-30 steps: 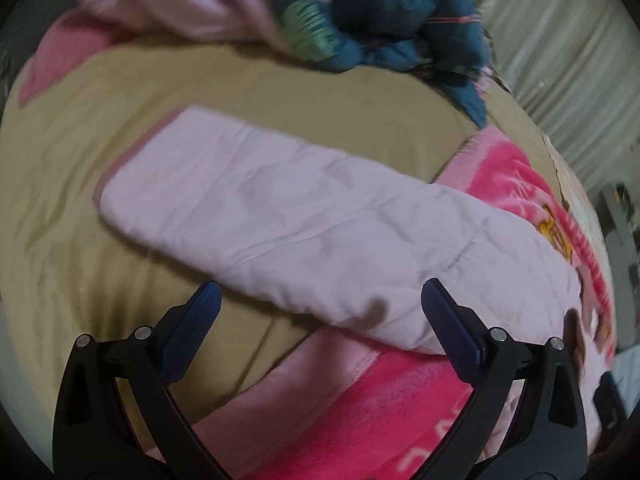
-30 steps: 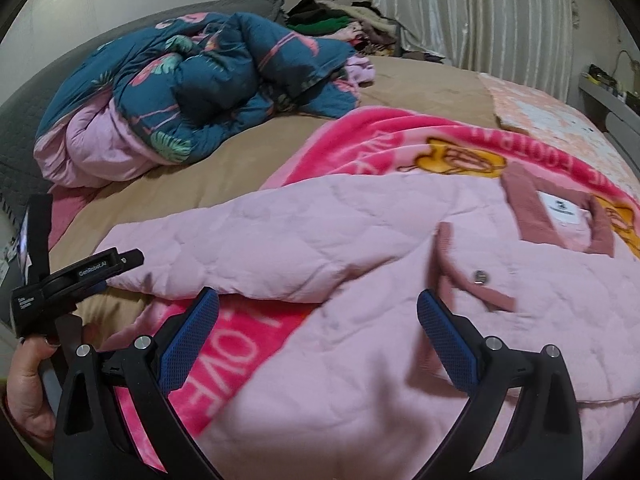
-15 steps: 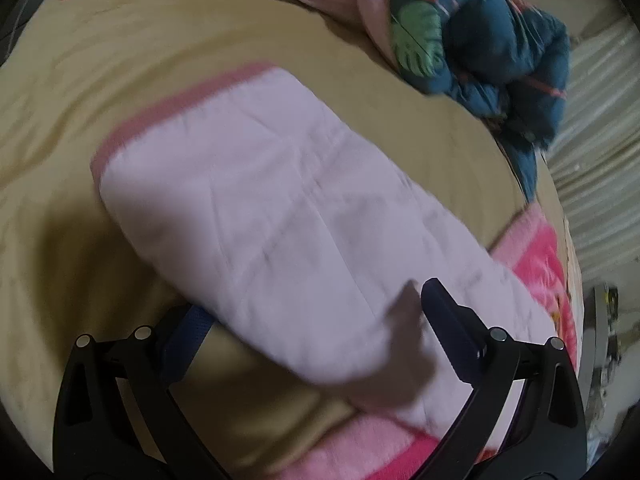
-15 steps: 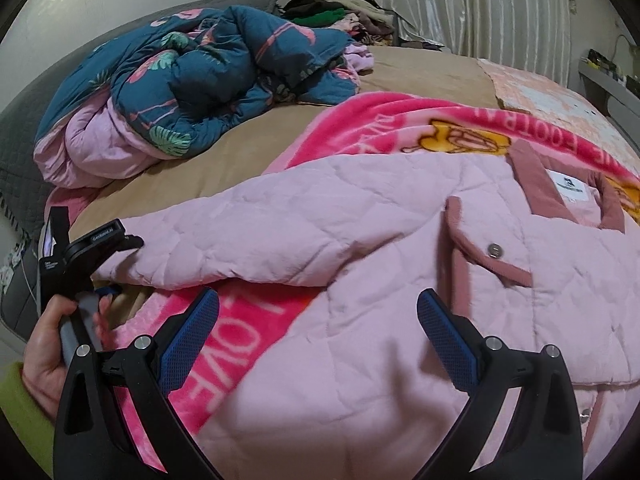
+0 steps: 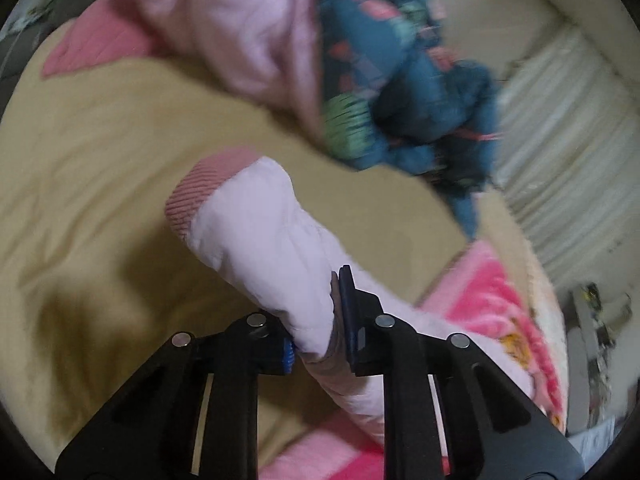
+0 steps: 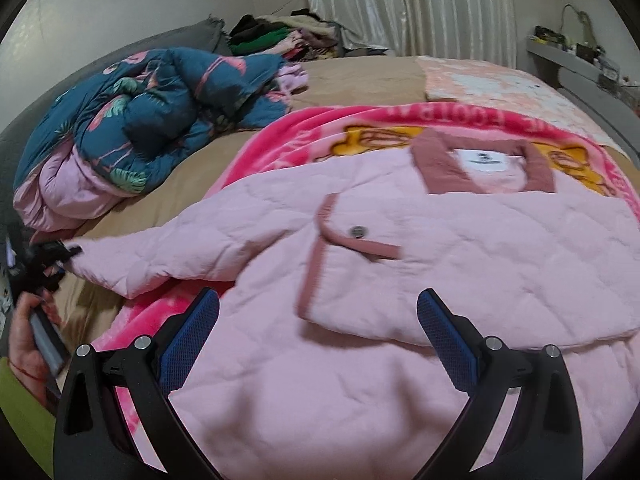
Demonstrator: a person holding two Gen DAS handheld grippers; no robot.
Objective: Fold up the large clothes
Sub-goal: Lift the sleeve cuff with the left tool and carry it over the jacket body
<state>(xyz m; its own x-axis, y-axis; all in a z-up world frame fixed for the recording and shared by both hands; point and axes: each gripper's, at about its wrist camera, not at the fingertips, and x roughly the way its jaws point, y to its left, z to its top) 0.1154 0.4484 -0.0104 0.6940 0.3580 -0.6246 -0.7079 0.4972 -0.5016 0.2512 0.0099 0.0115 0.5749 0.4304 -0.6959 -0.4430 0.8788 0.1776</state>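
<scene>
A pale pink quilted jacket with darker pink collar and trim lies spread on a bright pink blanket on the bed. Its left sleeve stretches out to the left. My left gripper is shut on that sleeve a little behind its ribbed pink cuff and holds it off the tan sheet. In the right wrist view the left gripper shows at the sleeve's end. My right gripper is open and empty, above the jacket's lower front.
A crumpled blue flamingo-print duvet with pink lining lies at the far left of the tan bed sheet. A pile of clothes sits by the curtain. A shelf with small items stands at the right.
My left gripper has closed on the sleeve near the cuff and lifted it; before it was open above the flat sleeve. The right gripper has stayed open over the jacket.
</scene>
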